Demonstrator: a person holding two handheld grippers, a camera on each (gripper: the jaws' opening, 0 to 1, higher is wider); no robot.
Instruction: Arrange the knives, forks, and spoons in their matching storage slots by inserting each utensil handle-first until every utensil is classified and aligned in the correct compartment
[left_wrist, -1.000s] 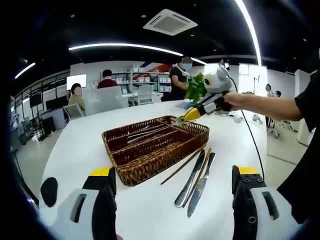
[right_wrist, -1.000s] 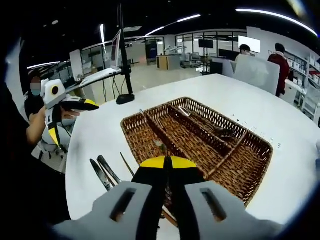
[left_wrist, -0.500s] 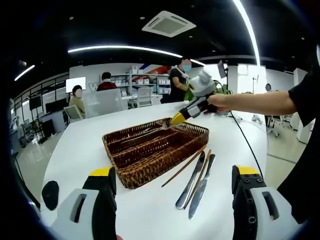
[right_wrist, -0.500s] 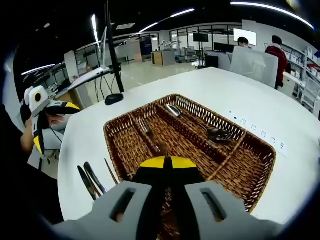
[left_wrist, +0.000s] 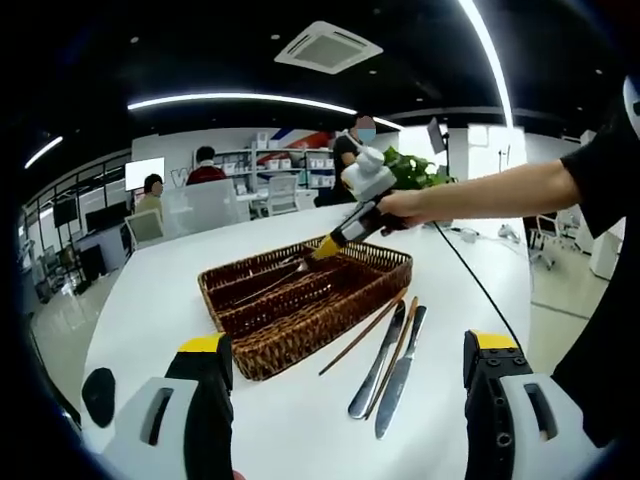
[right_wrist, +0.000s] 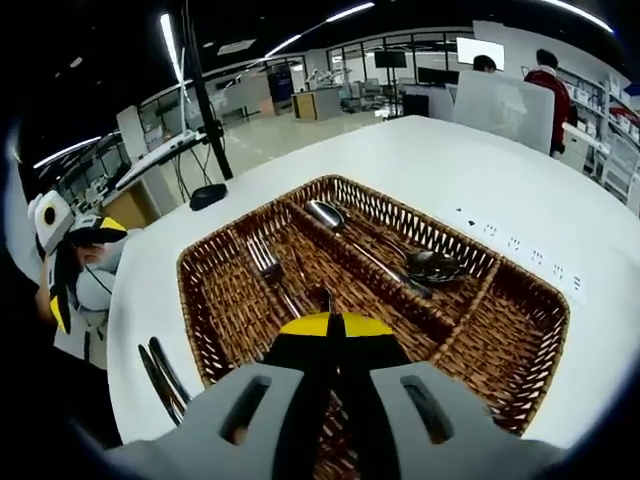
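Right gripper view, counts: one wicker basket (right_wrist: 520, 320) with long slots; two spoons (right_wrist: 375, 250) lie in one slot, one fork (right_wrist: 268, 268) in the slot beside it.
Left gripper view, counts: two knives (left_wrist: 392, 350) and two wooden chopsticks (left_wrist: 368, 330) lie on the white desk (left_wrist: 300, 420), just beside the basket (left_wrist: 300, 320).
Right gripper (right_wrist: 336, 325): fingers pressed together over the basket, a thin metal utensil between them; its kind cannot be told.
Left gripper (left_wrist: 345, 365): fingers wide apart, nothing between them, low over the desk, near the knives.
Surroundings: seated and standing people, shelves and a plant (left_wrist: 412, 168) beyond the desk; a dark round object (left_wrist: 98, 395) near the desk edge.
Change: the right gripper has moved further in over the basket; the knives and chopsticks lie as before.
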